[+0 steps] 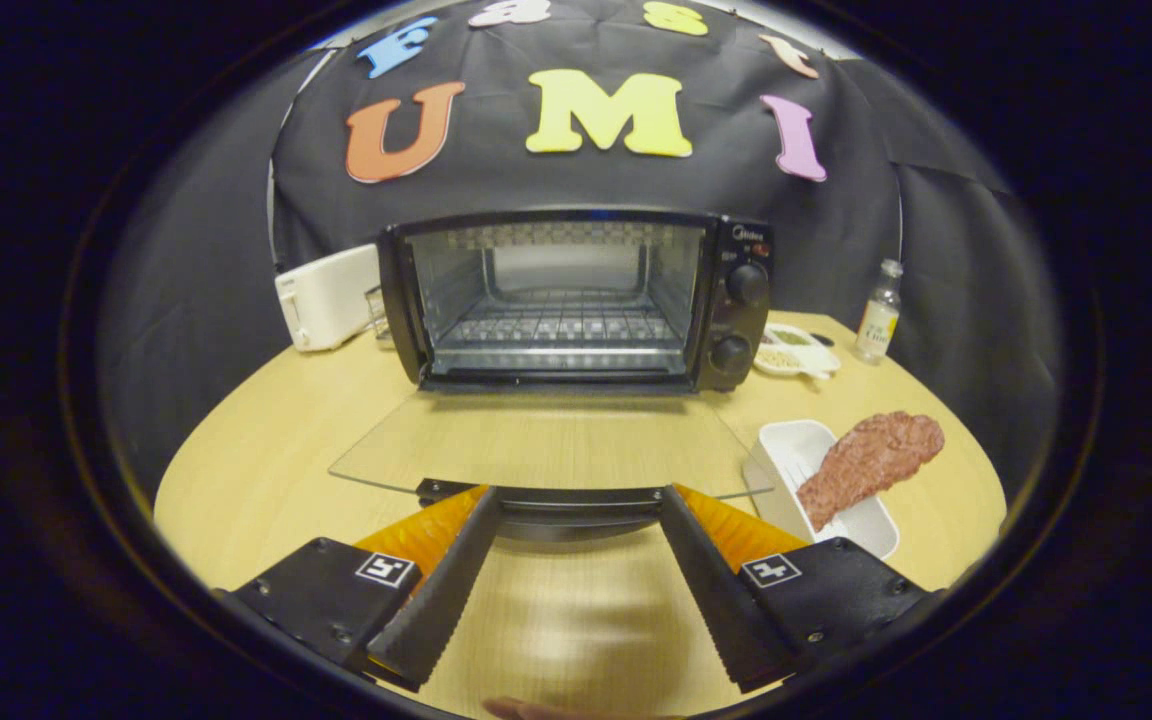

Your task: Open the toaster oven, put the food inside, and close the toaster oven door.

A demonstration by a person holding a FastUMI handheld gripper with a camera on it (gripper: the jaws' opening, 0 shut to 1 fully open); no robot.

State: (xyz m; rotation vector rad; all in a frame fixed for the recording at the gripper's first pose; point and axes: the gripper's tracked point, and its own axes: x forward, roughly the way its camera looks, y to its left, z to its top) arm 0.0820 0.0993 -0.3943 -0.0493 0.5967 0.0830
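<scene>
1. The toaster oven [576,300] sits in the upper middle of the frame with its glass door [546,440] folded flat down toward the tool, and the rack inside is bare. So opening looks done; the food is not yet in.
2. The food [871,462], a reddish-brown slab, lies at the right of the frame, half on a white tray [796,450] and overhanging its far rim. A careless grab at the overhanging end could tip it off onto the counter [266,470].
3. The tool [576,505] is spread wide and holds nothing; its fingertips sit just at the door handle [576,500] in the lower middle. Swinging right from here could catch the handle or the glass corner, which lies just beside the tray.
4. Pressing down on the open door risks tilting the oven forward.
5. Carrying the food in too low could knock it on the door or the rack's front edge.
6. At the upper right, a small dish [794,352] and a bottle [879,312] stand near the oven's knobs; a wide sweep might upset them.
</scene>
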